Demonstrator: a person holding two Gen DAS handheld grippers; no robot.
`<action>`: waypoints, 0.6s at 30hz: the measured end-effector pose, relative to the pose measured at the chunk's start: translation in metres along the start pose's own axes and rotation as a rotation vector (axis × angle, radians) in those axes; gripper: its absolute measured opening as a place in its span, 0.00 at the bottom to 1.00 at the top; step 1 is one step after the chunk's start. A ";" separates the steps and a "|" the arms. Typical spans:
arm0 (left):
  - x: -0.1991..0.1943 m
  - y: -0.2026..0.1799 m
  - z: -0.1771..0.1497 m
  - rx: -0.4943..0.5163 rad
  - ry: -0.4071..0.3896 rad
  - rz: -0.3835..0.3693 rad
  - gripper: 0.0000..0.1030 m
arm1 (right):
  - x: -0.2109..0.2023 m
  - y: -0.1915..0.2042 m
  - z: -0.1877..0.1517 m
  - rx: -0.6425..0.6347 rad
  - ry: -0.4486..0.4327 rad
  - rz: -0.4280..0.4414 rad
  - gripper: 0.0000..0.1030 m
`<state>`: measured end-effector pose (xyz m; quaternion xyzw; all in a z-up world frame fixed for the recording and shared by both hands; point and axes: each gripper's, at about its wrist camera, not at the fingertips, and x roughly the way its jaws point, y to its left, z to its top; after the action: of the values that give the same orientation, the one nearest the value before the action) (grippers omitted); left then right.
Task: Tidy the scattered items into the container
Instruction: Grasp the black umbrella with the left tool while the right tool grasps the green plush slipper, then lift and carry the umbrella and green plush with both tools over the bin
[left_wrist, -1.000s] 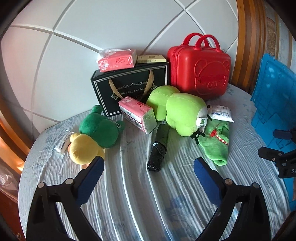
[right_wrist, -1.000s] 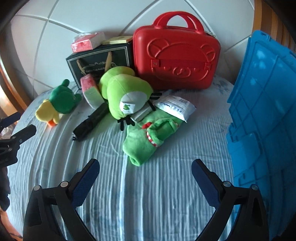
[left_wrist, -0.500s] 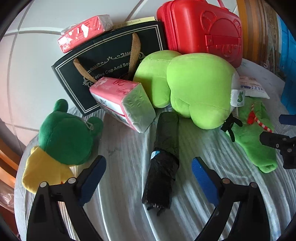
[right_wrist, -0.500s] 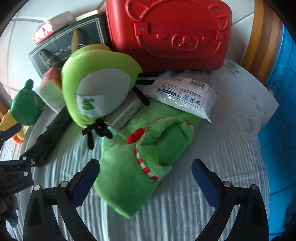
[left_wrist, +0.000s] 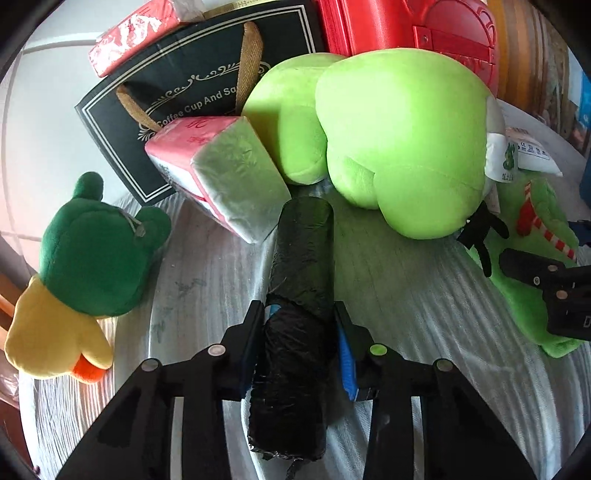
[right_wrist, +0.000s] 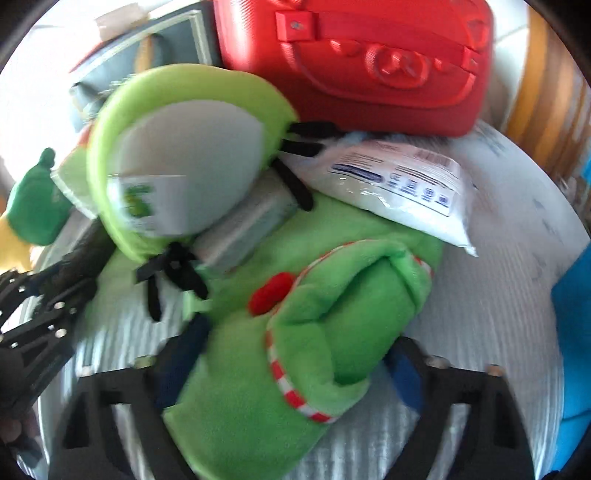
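My left gripper (left_wrist: 299, 332) is shut on a black folded umbrella (left_wrist: 299, 295) that lies on the striped table. My right gripper (right_wrist: 291, 354) has its fingers on both sides of a green plush slipper (right_wrist: 295, 332) with a red and white trim, still fairly wide; the view is blurred. A big lime-green plush (left_wrist: 399, 140) lies behind both. A pink tissue pack (left_wrist: 218, 173) and a green and yellow duck plush (left_wrist: 85, 258) lie to the left. The blue container (right_wrist: 576, 332) shows at the right edge.
A red case (right_wrist: 369, 55) and a black gift bag (left_wrist: 192, 96) stand at the back against the wall, with a pink tissue pack (left_wrist: 133, 37) on top. A white packet (right_wrist: 406, 184) lies by the red case. The right gripper shows at the left wrist view's right edge (left_wrist: 554, 291).
Both grippers moved forward and down. The left closed around the black umbrella. The right came around the green slipper and narrowed somewhat.
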<state>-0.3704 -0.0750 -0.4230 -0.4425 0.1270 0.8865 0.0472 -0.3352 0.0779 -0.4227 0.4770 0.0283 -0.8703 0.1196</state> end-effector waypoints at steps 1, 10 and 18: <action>-0.003 0.001 -0.003 -0.010 0.001 -0.003 0.35 | -0.003 0.002 0.000 -0.011 0.000 0.006 0.49; -0.038 0.008 -0.041 -0.057 0.035 -0.005 0.34 | -0.038 0.015 -0.029 -0.003 0.039 0.055 0.27; -0.077 0.008 -0.087 -0.085 0.076 -0.012 0.34 | -0.064 0.031 -0.063 -0.097 0.114 0.151 0.24</action>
<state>-0.2583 -0.1034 -0.4104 -0.4782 0.0884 0.8733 0.0287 -0.2426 0.0700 -0.4012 0.5200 0.0409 -0.8280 0.2060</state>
